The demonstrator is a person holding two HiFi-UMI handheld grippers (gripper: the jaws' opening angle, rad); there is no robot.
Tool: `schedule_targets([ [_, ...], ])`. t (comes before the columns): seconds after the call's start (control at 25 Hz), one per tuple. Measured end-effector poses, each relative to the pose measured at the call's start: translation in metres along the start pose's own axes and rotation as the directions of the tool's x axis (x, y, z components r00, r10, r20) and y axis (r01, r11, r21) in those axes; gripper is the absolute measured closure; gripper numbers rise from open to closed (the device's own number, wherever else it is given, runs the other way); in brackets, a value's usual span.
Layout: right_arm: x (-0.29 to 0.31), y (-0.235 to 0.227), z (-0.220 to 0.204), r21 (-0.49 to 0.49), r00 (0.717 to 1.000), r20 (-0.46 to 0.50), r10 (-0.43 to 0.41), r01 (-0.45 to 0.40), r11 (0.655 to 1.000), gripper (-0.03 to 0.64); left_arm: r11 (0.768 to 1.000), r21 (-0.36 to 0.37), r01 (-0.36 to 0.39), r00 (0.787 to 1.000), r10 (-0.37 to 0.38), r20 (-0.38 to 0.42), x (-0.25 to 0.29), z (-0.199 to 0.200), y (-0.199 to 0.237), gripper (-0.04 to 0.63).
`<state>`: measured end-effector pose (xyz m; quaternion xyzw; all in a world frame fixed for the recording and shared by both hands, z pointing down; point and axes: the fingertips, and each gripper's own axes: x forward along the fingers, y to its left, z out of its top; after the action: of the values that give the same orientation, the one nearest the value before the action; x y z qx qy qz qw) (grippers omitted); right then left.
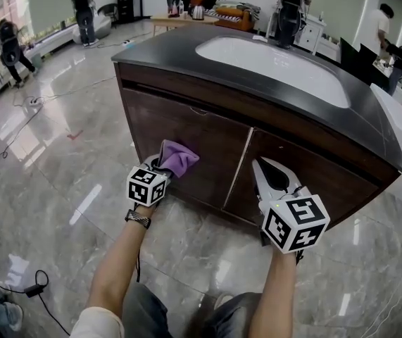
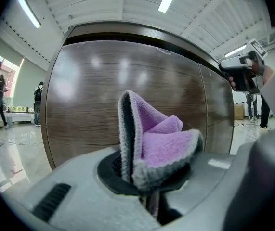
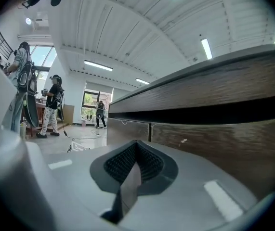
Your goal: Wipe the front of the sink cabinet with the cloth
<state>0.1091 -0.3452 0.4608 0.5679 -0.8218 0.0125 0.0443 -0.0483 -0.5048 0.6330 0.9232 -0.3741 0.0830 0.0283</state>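
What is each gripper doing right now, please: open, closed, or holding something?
Left gripper: closed on the purple cloth.
Right gripper: closed, nothing between its jaws.

A glossy grey marble-tiled floor [image 1: 60, 160] spreads to the left and near side, streaked with white reflections. A black cable with its plug block [image 1: 32, 289] lies at the near left. Tall windows [image 1: 3, 9] line the far left wall above a long low white ledge [image 1: 53, 39]. At the far end stand a black shelf unit [image 1: 130, 2] and a light wooden table [image 1: 176, 21]. Overhead, a white ribbed ceiling [image 3: 142, 28] carries long strip lights [image 3: 98, 65].
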Motion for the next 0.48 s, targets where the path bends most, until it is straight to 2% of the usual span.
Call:
schedule_targets([
  [0.16, 0.013, 0.008, -0.001, 0.012, 0.998, 0.007, 0.063, -0.063, 0.998, 0.609, 0.999, 0.032, -0.027, 1.0, 0.027, -0.005, -0.001, -0.005, 0.013, 0.551],
  [0.48, 0.04, 0.011, -0.014, -0.012, 0.994, -0.02, 0.106, -0.106, 0.994, 0.609, 0.99, -0.019, -0.142, 0.99, 0.142, -0.003, -0.013, -0.012, 0.065, 0.551],
])
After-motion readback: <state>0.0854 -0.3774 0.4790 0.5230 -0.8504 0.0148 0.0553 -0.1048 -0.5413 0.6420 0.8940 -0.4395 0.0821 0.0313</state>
